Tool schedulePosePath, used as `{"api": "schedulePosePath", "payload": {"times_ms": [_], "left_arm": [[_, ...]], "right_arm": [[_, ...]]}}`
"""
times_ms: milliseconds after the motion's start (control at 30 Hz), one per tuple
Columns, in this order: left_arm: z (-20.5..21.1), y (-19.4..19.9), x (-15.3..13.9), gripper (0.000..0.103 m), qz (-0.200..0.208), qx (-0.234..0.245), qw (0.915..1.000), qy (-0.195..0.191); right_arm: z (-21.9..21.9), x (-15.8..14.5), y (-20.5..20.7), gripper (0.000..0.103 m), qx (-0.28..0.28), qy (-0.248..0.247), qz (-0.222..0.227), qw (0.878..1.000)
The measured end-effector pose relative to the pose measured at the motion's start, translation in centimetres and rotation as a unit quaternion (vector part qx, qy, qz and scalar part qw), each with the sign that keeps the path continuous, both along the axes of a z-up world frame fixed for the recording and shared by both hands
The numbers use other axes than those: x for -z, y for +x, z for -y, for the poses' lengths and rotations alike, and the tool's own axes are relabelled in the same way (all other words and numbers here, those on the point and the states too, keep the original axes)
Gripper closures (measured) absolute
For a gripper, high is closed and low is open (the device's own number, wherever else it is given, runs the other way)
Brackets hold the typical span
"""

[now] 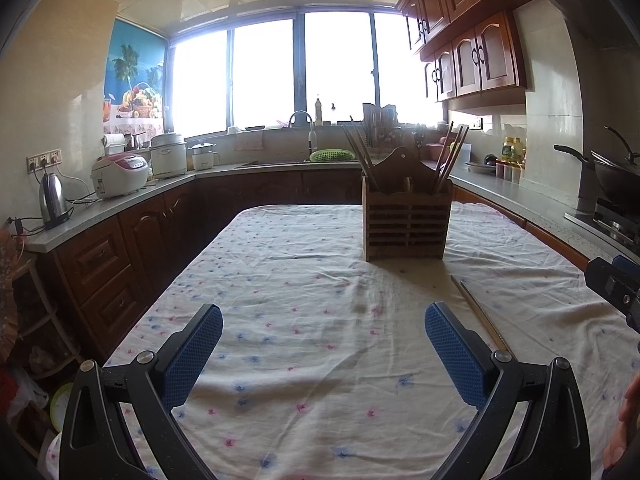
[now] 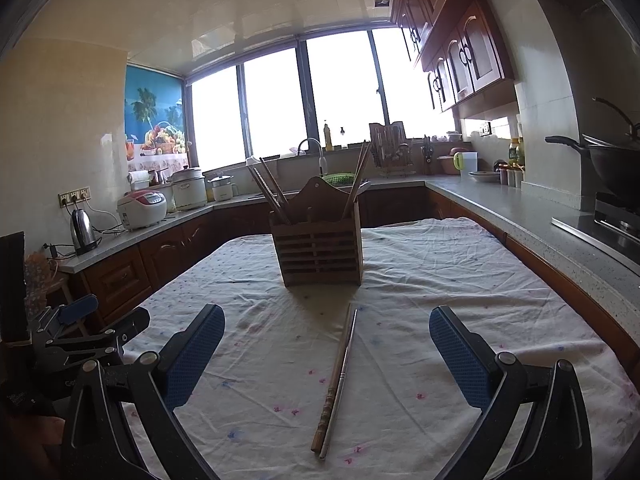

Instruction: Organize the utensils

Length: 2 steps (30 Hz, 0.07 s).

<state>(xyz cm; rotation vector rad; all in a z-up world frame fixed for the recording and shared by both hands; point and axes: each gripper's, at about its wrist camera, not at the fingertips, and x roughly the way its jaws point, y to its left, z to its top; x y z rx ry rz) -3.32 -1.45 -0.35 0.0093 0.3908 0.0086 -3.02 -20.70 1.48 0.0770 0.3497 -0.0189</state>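
Blue-padded left gripper point(image 1: 323, 344) spread wide, holding nothing, idle above desk point(image 1: 304, 280). At twelve o'clock, wooden holder point(image 2: 318, 250), upright to receive sticks. Loose chopsticks point(image 2: 336, 384) flat between jaws of right gripper point(image 2: 326, 344), gaping wide, lined up for pickup.

Window point(image 1: 304, 68) glare blown white; fisheye-curved edges

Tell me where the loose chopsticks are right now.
The loose chopsticks lie flat on the tablecloth, in front of the wooden holder and centred between the open right gripper fingers.
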Motion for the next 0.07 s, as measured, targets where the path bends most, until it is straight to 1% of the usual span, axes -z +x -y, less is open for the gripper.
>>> {"api": "schedulePosePath", "payload": {"times_ms": [67], "left_arm": [[0.11,0.14,0.0,0.001,-0.005,0.001,1.0,-0.003]], "right_arm": [[0.19,0.0,0.16,0.0,0.001,0.002,-0.002,1.0]]}}
